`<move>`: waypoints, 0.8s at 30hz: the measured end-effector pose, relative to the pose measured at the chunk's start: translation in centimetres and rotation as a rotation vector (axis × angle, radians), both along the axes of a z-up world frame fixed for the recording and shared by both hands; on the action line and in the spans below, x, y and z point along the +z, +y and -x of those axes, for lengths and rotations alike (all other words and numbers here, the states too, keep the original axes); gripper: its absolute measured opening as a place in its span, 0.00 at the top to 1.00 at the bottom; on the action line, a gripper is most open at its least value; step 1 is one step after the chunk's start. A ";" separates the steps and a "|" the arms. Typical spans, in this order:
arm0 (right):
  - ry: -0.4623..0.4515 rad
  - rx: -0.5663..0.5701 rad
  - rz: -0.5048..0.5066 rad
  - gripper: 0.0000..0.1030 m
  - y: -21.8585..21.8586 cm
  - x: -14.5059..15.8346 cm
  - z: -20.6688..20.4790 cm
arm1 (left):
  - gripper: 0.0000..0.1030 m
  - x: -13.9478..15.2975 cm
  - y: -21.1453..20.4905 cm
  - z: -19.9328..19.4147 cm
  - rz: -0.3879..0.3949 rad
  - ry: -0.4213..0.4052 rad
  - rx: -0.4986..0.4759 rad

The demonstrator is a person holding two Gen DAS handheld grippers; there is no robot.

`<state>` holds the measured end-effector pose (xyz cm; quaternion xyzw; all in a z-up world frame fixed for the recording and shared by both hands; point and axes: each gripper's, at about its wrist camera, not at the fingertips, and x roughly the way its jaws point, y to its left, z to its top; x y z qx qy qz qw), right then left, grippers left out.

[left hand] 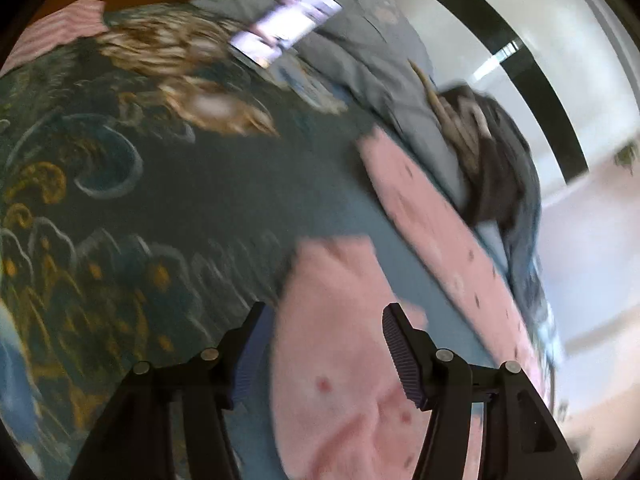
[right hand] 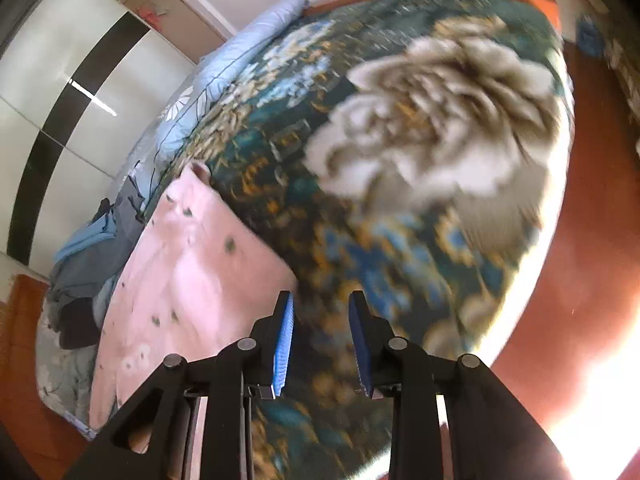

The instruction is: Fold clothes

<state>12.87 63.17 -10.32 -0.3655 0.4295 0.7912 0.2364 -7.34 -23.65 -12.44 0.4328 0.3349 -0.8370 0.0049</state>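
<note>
A pink garment with small dark dots [left hand: 340, 360] lies spread on the dark floral bedspread [left hand: 160, 208]. My left gripper [left hand: 324, 320] is open, its jaws wide apart just above the garment's near part, holding nothing. In the right wrist view the same pink garment [right hand: 188, 280] lies flat to the left. My right gripper [right hand: 321, 312] is open and empty over the floral bedspread [right hand: 400, 200], just right of the garment's edge.
A heap of grey and dark clothes [left hand: 492, 168] and a lit phone [left hand: 288, 24] lie at the far side of the bed. A striped pink cloth [left hand: 60, 32] is at the far left. A blue quilt [right hand: 224, 68] lines the bed's wardrobe side. Wooden floor [right hand: 580, 272] lies beyond the bed's edge.
</note>
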 end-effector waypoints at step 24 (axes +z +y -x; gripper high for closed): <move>0.213 0.075 0.146 0.56 -5.0 -1.8 0.9 | 0.95 2.8 -4.7 -6.1 0.138 0.082 0.166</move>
